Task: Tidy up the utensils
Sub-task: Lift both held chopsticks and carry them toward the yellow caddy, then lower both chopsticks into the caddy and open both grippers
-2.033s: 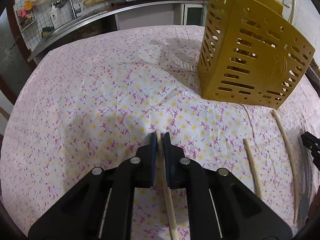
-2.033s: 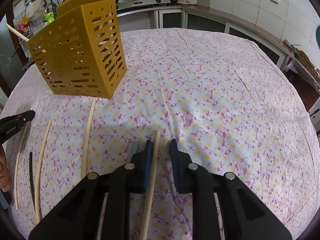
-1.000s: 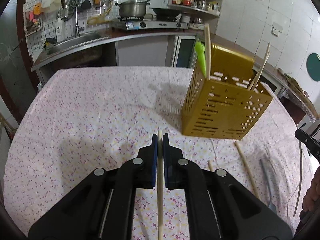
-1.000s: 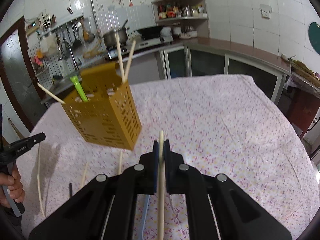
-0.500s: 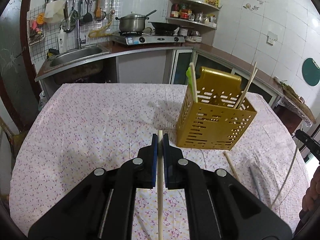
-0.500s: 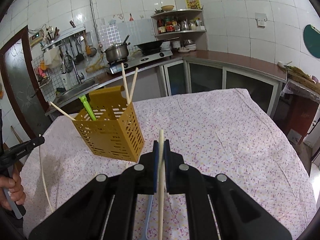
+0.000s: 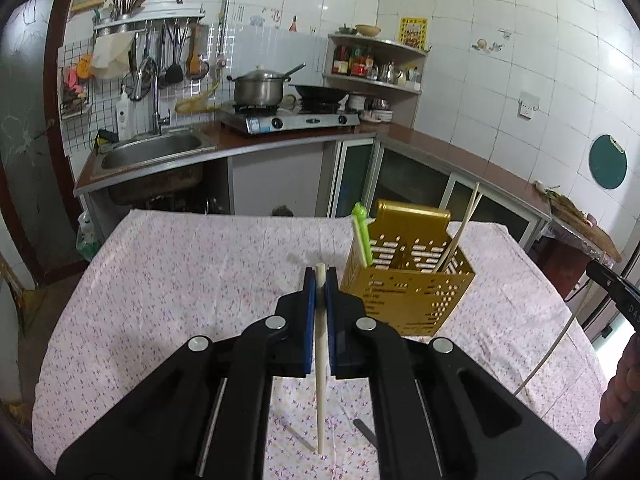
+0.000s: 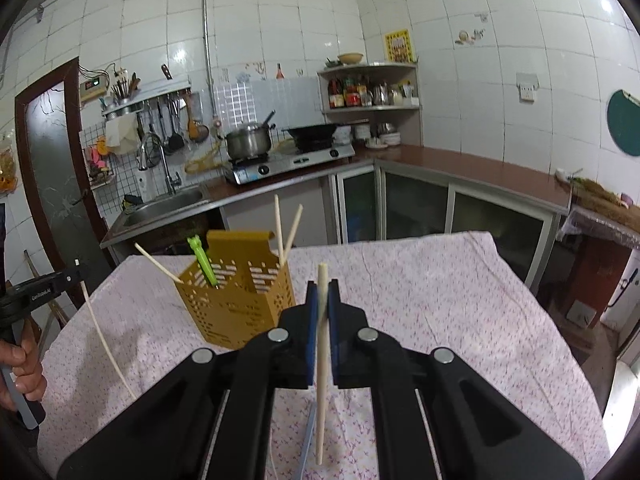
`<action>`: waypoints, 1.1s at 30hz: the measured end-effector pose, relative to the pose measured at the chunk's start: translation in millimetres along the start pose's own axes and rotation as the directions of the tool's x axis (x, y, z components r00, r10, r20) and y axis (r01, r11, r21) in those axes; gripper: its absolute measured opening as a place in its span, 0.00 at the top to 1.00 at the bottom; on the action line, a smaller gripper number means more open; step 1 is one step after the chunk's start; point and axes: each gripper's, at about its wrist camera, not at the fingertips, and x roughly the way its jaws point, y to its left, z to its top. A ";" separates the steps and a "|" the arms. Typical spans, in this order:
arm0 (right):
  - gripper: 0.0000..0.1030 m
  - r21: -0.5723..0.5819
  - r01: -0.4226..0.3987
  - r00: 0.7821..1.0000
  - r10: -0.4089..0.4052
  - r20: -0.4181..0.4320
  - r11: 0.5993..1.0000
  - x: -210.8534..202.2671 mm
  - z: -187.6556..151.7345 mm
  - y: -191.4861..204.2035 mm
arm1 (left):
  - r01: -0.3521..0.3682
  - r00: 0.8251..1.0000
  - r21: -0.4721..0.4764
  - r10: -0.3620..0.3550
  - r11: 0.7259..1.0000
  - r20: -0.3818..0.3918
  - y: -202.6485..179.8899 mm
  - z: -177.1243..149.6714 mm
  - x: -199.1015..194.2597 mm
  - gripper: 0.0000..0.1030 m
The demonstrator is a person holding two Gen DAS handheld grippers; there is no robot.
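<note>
Pale bamboo in both sets of jaws right now: my left gripper is pinched down tight on one chopstick, and my right gripper is clamped the same way on the other chopstick, each stick hanging down from the pads, clear of the tabletop. So I'd say this is the carry step, both sticks lifted. The yellow slotted holder sits toward the far right part of the tabletop, already with a green utensil and a few chopsticks in it. Next move probably means getting a stick over an open compartment and lowering its bottom tip in before letting go.
</note>
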 end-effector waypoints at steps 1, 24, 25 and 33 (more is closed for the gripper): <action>0.95 -0.004 -0.002 1.000 0.002 0.007 1.000 -1.8 3.5 1.8 | 0.001 1.000 0.007 -0.001 1.000 0.007 -1.9 2.4 -1.6 0.97; 0.95 -0.089 -0.063 0.964 0.084 0.254 0.994 -28.5 135.6 59.7 | 0.032 0.948 0.136 -0.074 0.990 0.311 -69.8 135.9 -50.7 0.97; 0.95 -0.092 -0.068 0.961 0.090 0.260 0.993 -26.2 138.3 63.8 | 0.039 0.943 0.139 -0.082 0.990 0.322 -72.6 140.6 -49.7 0.97; 0.95 -0.120 -0.095 0.959 0.124 0.256 0.988 7.9 147.0 89.6 | 0.083 0.927 0.130 -0.125 0.988 0.354 -82.5 161.0 -30.2 0.97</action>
